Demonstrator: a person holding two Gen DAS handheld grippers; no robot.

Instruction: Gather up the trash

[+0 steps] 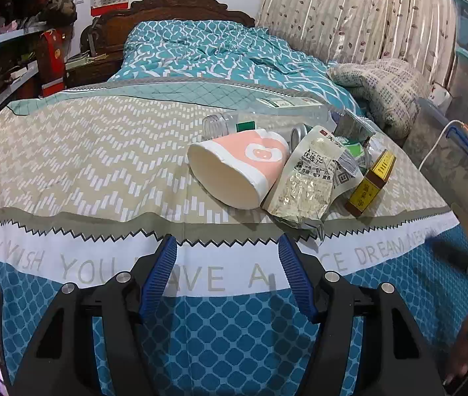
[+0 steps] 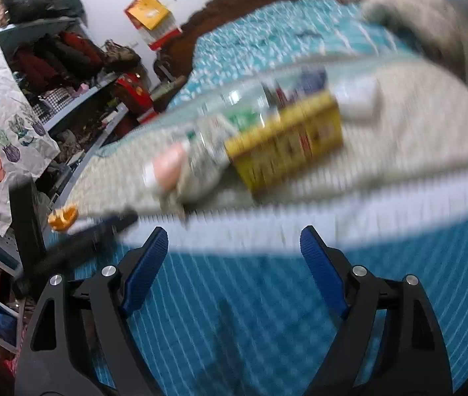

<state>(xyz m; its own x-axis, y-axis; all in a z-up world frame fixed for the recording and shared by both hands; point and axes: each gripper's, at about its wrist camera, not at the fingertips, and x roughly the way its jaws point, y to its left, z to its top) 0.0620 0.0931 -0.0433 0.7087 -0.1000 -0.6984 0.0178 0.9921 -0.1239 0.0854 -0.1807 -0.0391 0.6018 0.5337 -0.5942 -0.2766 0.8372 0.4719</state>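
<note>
Left claw (image 1: 227, 241) and right claw (image 2: 234, 234) both gape wide, gripping nothing. Ahead of each, on the bed (image 1: 85, 151), lie a pink-and-white paper cup (image 1: 237, 168), crinkled silver wrapper (image 1: 306, 181) and yellow cardboard box (image 2: 283, 142).

Bed (image 1: 95, 151) w/ paper cup (image 1: 237, 171), wrapper (image 1: 306, 184), yellow box (image 1: 371, 181), bottle (image 1: 267, 120)

Even indoor light, fisheye-warped edges; right wrist view motion-blurred.
</note>
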